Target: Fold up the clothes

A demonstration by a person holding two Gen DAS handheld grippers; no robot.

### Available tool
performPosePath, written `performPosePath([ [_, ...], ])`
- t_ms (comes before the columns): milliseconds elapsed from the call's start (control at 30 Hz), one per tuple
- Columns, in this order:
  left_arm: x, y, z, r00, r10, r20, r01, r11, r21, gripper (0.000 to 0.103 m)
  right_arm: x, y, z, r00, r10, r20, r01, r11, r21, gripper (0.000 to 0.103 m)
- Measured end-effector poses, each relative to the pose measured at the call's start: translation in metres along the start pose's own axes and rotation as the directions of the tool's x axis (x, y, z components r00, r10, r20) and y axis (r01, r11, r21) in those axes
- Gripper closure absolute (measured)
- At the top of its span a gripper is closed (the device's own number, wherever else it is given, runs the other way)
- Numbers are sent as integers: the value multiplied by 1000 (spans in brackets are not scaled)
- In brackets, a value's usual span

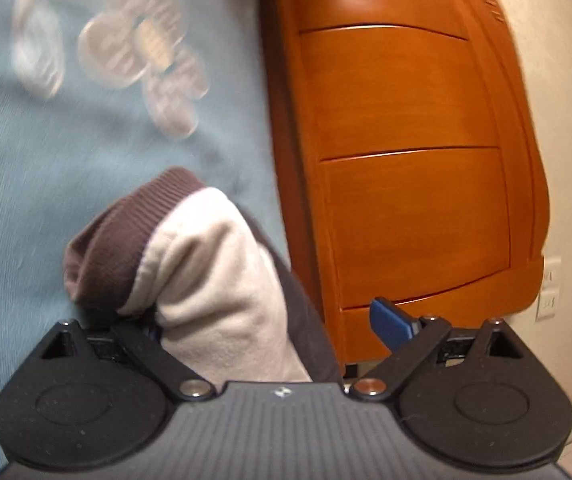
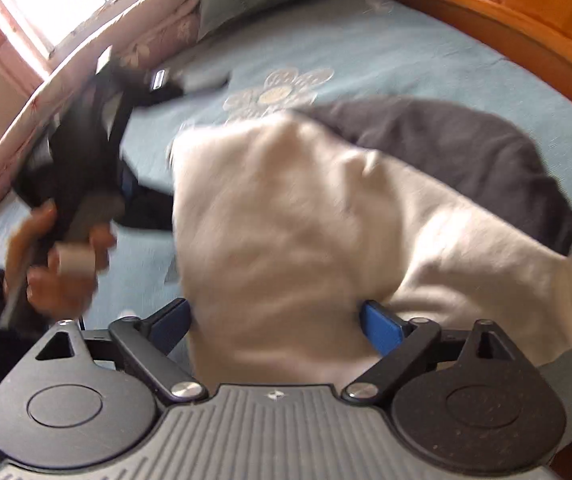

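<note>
garment (image 2: 286, 220) lies on the bed (image 2: 426, 52), cream lining up, dark outer side at upper right; long axis runs lower centre to upper right. right gripper (image 2: 275, 326): fingers spread, cream cloth between them. left gripper (image 1: 269, 322): fingers spread around the ribbed cuff (image 1: 117, 240), which points toward upper left.

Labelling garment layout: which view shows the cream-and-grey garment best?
Right wrist view: the garment lies spread on the blue bedspread, cream lining up, grey side behind. Left wrist view shows only a close bunched part with a ribbed brown cuff.
</note>
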State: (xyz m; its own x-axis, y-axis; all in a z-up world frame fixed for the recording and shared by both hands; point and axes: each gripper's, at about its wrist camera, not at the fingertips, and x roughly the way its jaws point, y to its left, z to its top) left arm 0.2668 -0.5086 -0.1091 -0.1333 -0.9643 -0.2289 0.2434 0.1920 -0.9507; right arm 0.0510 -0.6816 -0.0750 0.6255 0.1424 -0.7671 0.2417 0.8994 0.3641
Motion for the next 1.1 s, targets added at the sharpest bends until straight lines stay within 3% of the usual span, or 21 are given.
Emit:
performPosePath([
  [100,-15,-33,-10,999,-14,51,4,980,197,9,6,16,-10,999,-23,-22,21,996,-83,0],
  [167,-21,-43,-14,995,20,99,-47,959,280,9,8,20,-12,999,-35,-29,31,994,-106,0],
  [267,-29,-34,3,975,159,158,-195,949,249,10,5,15,-6,999,-13,-36,11,998,-68,0],
  [367,-36,-22,20,968,206,146,-231,956,182,11,-7,15,3,1000,9,-29,-11,997,-75,1],
  [433,-40,-30,18,966,217,142,-244,946,214,11,-18,19,12,1000,17,5,-16,994,-106,1],
  [533,-40,-56,8,958,260,124,-287,897,337,10,-23,25,30,997,51,60,-43,991,-126,1],
  [600,-43,-68,2,933,332,138,-359,843,400,9,-12,26,36,993,98,59,-91,989,-118,1],
  [667,-58,-72,-1,920,359,158,-392,822,412,9,9,30,34,993,113,24,-110,988,-109,0],
  [733,-71,-72,4,920,354,170,-392,827,403,9,30,34,28,994,107,-10,-107,989,-106,0],
  [800,-77,-70,11,926,347,147,-376,847,374,8,36,40,25,995,97,-30,-100,987,-126,0],
  [933,-65,-41,19,961,275,34,-276,937,215,8,22,26,24,987,155,-43,-157,986,-54,0],
  [1000,-54,-18,18,973,230,-10,-227,967,113,8,18,17,24,983,181,-32,-181,984,-1,0],
  [1100,-36,13,19,973,230,-33,-230,973,7,8,20,15,20,982,190,-23,-190,982,15,0],
])
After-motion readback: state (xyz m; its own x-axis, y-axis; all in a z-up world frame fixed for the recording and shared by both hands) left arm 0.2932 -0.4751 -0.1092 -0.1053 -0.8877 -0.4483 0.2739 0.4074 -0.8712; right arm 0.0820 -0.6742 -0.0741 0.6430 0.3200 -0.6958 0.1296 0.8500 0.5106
